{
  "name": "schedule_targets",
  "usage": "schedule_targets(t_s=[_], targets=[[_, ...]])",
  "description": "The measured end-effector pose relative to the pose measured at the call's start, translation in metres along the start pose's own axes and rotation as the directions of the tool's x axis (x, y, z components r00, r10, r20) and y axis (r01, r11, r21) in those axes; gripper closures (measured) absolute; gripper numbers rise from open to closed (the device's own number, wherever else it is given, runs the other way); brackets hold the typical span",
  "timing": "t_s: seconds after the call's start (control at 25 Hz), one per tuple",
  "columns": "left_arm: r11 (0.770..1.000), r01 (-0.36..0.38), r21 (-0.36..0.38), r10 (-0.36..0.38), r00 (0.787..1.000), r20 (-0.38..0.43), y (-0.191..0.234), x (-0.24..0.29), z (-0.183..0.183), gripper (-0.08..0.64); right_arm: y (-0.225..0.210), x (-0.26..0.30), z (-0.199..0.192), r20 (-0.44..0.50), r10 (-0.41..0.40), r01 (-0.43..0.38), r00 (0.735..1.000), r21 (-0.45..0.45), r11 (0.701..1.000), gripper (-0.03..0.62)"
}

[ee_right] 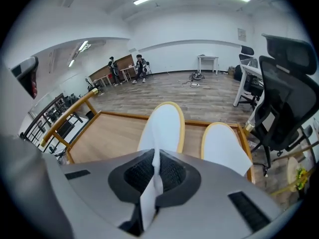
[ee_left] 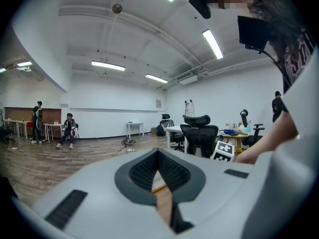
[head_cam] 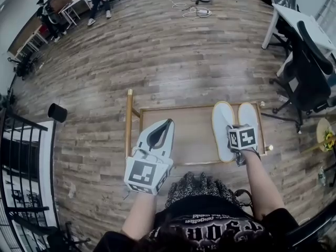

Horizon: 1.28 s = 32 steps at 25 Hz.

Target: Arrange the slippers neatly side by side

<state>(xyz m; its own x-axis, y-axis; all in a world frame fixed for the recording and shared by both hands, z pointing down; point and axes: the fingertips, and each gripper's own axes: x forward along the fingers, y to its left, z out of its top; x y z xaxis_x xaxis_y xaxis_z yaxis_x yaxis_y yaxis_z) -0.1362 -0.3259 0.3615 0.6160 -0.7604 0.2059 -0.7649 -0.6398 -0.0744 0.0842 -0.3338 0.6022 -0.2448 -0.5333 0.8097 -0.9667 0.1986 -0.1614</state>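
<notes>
While the right tongs [ee_right: 153, 156] are pressed onto a thin white edge at the heel end of the held slipper [head_cam: 222, 125], that slipper lies along the right part of the tabletop [head_cam: 194, 135], its toe pointing toward the far rim. The second slipper [head_cam: 249, 115] lies just beside it, closer to the tabletop's right rim and pointing the same way. In the right gripper view a narrow strip of bare wood shows between the two toes. Both slippers are white with a pale yellow border round the sole. Whether the held slipper's heel is lifted off the wood cannot be told.

The left tongs [head_cam: 168, 122] hover over the left part of the tabletop, well apart from both slippers. Their tips are pressed together with nothing between them; only bare wood shows through the slit below the tips. A black office chair [head_cam: 310, 72] stands on the plank floor [head_cam: 157, 51] beyond the tabletop's right rim.
</notes>
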Motion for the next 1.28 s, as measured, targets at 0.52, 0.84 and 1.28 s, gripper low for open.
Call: schedule_targets(t_s=[0.52,0.84,1.28], targets=[[0.999,-0.045,0.014,0.046,0.998,-0.052,0.003,-0.007,-0.006,0.569,-0.053,0.019,-0.021,-0.045,-0.085,0.086,0.995,0.036,0.996,0.578],[0.998,-0.063,0.028,0.065,0.995,-0.07,0.01,-0.009,-0.012,0.569,-0.061,0.033,-0.029,-0.058,-0.098,0.101,0.993,0.039,0.994,0.577],[0.998,-0.058,0.021,0.06,0.995,-0.078,0.008,-0.004,-0.015,0.569,-0.057,0.04,-0.027,-0.044,-0.095,0.097,0.995,0.054,0.994,0.577]])
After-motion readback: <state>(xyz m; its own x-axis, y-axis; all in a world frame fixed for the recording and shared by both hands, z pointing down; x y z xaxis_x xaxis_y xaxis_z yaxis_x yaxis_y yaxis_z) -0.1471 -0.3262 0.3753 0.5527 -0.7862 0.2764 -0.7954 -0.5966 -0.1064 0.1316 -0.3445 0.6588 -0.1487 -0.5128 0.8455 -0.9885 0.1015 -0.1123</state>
